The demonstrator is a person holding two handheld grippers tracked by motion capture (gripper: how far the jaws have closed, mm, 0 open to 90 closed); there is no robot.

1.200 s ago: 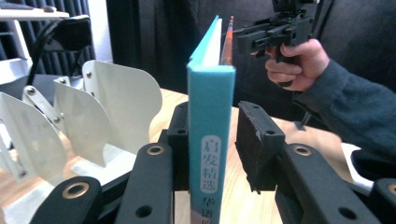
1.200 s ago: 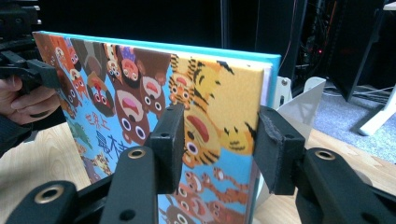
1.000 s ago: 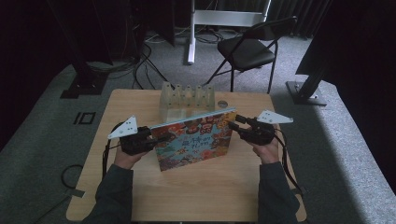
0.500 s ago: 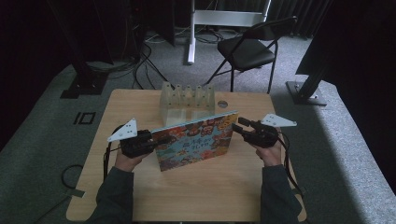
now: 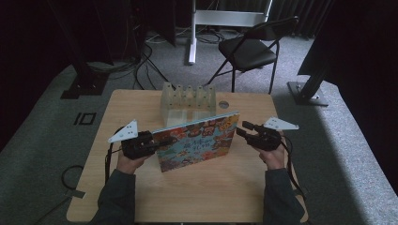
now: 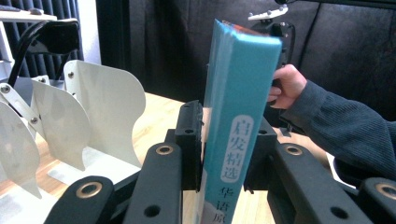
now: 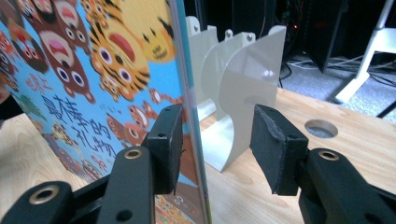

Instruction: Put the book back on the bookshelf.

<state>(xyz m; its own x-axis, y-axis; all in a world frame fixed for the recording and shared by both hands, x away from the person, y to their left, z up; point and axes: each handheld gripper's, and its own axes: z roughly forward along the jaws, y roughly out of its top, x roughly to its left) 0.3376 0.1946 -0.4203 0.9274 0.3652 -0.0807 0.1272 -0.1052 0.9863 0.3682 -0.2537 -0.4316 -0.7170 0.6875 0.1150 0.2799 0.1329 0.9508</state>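
Picture book (image 5: 196, 142), hard-backed and upright above the middle of the table (image 5: 141, 197), cover toward the person, teal spine (image 6: 238, 116) at the left end. Probably stiff and fairly light; glossy boards, so likely slippery and prone to swing if pinched at one corner only. Best taken low on the spine and at the opposite fore-edge, both ends at once. Left gripper (image 5: 149, 143) clamped across the spine, pads pressed on either side. Right gripper (image 5: 245, 130) at the fore-edge with jaws apart: one pad beside the cover, the other well clear, page edge (image 7: 187, 107) in the gap. Just behind, white divider rack (image 5: 187, 97), fins upright and slots vacant. Beyond the table, folding chair (image 5: 251, 47) on grey carpet.
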